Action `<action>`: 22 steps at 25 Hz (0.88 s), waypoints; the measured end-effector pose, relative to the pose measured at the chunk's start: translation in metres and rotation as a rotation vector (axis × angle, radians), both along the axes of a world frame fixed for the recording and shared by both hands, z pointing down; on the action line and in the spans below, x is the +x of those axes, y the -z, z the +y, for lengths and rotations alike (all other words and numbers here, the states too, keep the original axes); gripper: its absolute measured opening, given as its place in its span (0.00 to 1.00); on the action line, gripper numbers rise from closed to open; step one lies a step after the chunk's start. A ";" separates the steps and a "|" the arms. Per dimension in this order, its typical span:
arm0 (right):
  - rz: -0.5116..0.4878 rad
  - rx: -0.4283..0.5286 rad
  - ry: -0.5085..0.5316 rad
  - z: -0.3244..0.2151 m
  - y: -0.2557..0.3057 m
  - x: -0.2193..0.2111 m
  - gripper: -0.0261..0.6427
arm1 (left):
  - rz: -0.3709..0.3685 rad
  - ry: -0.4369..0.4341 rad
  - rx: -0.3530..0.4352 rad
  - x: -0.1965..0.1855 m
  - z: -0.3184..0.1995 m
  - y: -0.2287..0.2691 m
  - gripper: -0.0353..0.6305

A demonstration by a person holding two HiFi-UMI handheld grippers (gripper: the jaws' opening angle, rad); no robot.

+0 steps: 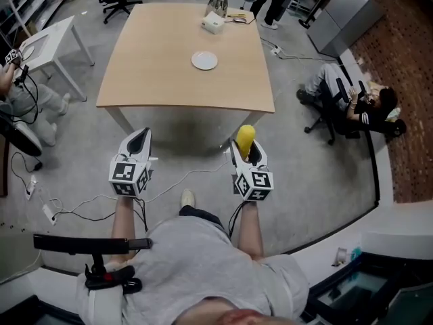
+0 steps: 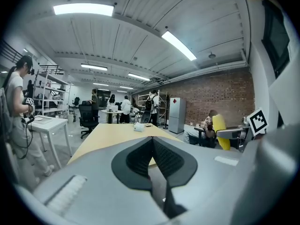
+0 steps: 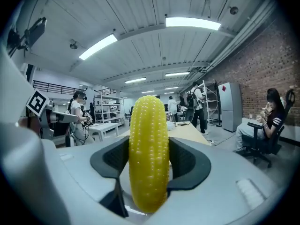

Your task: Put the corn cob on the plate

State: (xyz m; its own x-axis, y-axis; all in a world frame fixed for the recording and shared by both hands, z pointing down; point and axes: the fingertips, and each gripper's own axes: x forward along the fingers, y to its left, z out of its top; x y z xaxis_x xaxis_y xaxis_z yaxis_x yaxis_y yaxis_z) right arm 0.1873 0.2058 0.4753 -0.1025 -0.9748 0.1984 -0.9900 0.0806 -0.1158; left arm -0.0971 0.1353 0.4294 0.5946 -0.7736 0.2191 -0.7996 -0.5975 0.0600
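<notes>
The corn cob (image 3: 149,153) is being grasped upright in the right gripper's (image 1: 247,153) jaws. The left gripper's (image 1: 141,141) jaws are being held clenched, empty, short of the worktop (image 1: 155,80) and plate (image 1: 204,61).

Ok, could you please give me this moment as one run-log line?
right tool: shut on corn cob | left tool: shut, empty | plate: bare, on table ahead | corn cob not yet placed
</notes>
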 end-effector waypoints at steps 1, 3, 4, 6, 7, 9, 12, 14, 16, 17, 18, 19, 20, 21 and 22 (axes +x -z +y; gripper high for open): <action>-0.001 0.001 0.008 -0.003 0.003 -0.001 0.42 | -0.005 0.006 -0.003 0.000 -0.001 0.004 0.08; 0.001 0.004 0.022 -0.007 0.010 -0.002 0.42 | -0.006 0.016 0.006 0.000 -0.004 0.006 0.08; 0.000 0.006 0.026 -0.010 0.012 -0.001 0.42 | -0.005 0.020 0.010 0.000 -0.007 0.007 0.08; -0.007 0.009 0.029 -0.022 0.012 0.006 0.42 | -0.010 0.026 0.011 0.005 -0.015 0.006 0.08; -0.013 0.009 0.029 -0.030 0.007 0.011 0.42 | -0.015 0.028 0.009 0.009 -0.021 0.003 0.08; -0.022 0.007 0.032 -0.046 -0.005 0.021 0.42 | -0.025 0.036 0.003 0.016 -0.034 -0.004 0.08; -0.024 0.005 0.038 -0.062 -0.013 0.026 0.42 | -0.023 0.056 0.011 0.017 -0.049 -0.006 0.08; -0.025 0.000 0.039 -0.068 -0.015 0.027 0.42 | -0.020 0.063 0.015 0.016 -0.055 -0.005 0.08; -0.029 -0.004 0.042 -0.074 -0.017 0.027 0.42 | -0.020 0.065 0.011 0.017 -0.060 -0.007 0.08; -0.030 -0.005 0.044 -0.077 -0.017 0.027 0.42 | -0.020 0.065 0.008 0.017 -0.063 -0.008 0.08; -0.030 -0.006 0.046 -0.081 -0.018 0.027 0.42 | -0.019 0.065 0.005 0.019 -0.067 -0.010 0.08; -0.030 -0.006 0.046 -0.085 -0.018 0.028 0.42 | -0.019 0.064 0.001 0.021 -0.072 -0.012 0.08; -0.030 -0.005 0.044 -0.089 -0.018 0.029 0.42 | -0.019 0.062 -0.002 0.023 -0.077 -0.014 0.08; -0.031 -0.004 0.040 -0.093 -0.018 0.031 0.42 | -0.020 0.058 -0.004 0.025 -0.082 -0.015 0.08; -0.033 -0.002 0.036 -0.097 -0.018 0.032 0.42 | -0.020 0.053 -0.005 0.026 -0.088 -0.016 0.08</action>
